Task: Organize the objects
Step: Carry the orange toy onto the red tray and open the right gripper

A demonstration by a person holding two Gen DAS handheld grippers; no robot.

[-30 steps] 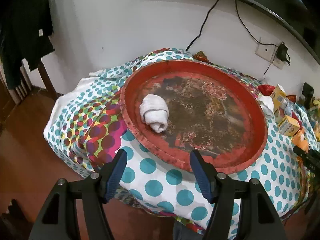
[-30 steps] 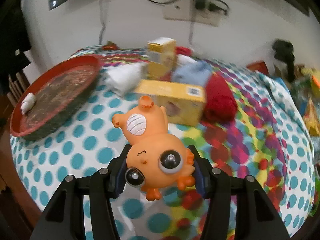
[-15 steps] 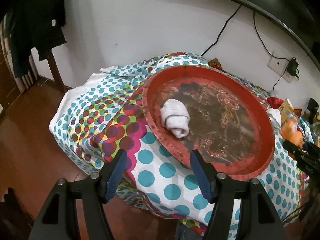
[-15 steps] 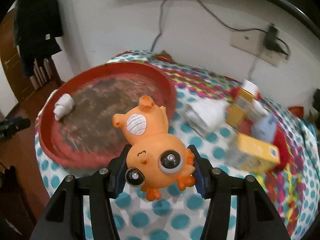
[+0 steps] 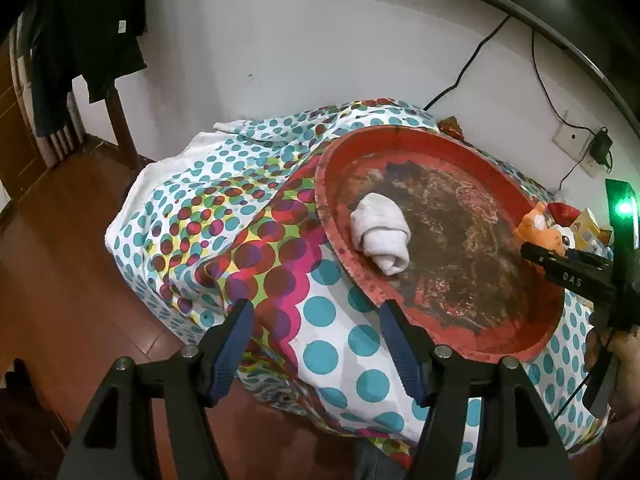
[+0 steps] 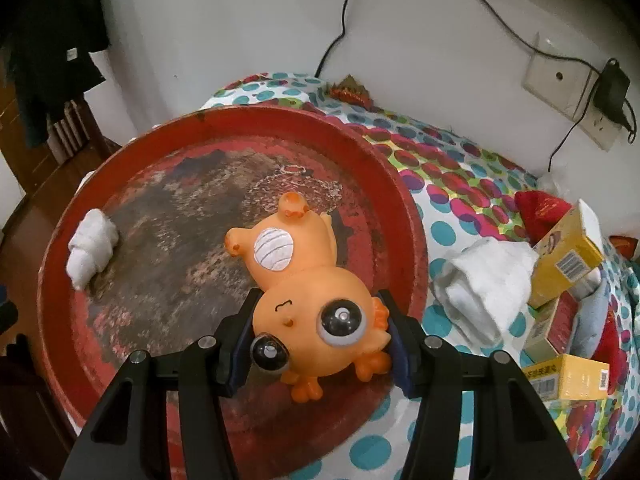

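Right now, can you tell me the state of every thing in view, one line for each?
Orange toy: held upside down above the tray.
Right gripper: shut on the toy's head.
Left gripper: open, holds nothing.
Red tray: on the table, worn inside.
Rolled white cloth: lies in the tray.
Folded white cloth: on the tablecloth, outside the tray.
Yellow boxes: piled beside it.

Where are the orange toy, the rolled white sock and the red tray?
orange toy (image 6: 320,312): right wrist view, its head.
rolled white sock (image 5: 382,232): left wrist view, its middle.
red tray (image 6: 404,200): right wrist view, its rim.
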